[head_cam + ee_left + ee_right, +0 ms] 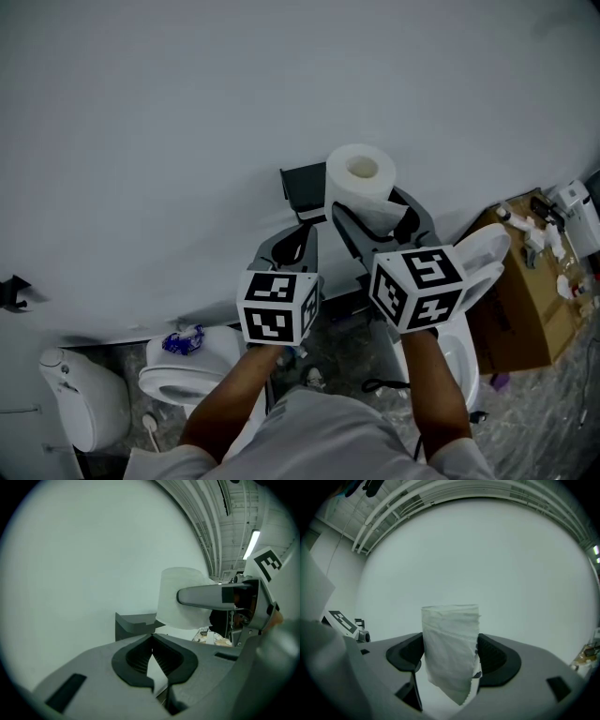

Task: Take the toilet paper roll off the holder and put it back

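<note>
White wall (187, 141) behind; our right tool (451, 660) clamps the toilet paper roll (361, 176) across its sides, surely light and squashy, so grip gently; left tool (152, 649) closed, empty

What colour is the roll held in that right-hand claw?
Plain white. The toilet paper roll shows best in the head view.

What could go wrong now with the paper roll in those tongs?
1. The right tongs squeeze the soft roll beside the holder. It looks squashed, so it might slip out and drop toward the toilet below.
2. A loose tail hangs from the roll. It could snag or tear when the roll goes onto the holder.
</note>
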Tool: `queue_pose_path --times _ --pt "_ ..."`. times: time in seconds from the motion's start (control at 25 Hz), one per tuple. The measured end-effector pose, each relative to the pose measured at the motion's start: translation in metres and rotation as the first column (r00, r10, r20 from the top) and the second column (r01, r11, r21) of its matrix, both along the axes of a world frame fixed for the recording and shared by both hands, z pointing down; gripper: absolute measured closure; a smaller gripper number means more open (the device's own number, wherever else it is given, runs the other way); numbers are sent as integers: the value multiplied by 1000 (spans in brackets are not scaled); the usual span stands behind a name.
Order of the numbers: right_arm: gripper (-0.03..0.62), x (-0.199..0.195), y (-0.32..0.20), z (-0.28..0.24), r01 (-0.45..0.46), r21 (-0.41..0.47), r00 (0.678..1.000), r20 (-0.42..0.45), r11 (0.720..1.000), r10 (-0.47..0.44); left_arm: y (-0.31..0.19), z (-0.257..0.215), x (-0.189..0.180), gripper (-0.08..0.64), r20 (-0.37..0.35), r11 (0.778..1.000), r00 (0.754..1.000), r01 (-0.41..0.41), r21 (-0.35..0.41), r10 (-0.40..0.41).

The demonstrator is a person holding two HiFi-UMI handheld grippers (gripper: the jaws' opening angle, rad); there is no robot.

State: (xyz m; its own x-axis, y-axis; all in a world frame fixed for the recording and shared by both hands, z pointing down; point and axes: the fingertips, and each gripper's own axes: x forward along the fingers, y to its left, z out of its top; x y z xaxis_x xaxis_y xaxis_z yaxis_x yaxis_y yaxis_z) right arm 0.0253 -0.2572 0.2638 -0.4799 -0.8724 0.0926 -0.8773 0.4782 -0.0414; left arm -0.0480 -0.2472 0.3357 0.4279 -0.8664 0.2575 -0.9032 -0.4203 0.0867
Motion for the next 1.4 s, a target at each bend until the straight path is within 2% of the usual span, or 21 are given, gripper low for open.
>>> queue_pose_path --times 1.4 --pt "236 68 82 60 -64 -40 997 -48 997 62 83 -4 80 555 12 996 998 -58 66 57"
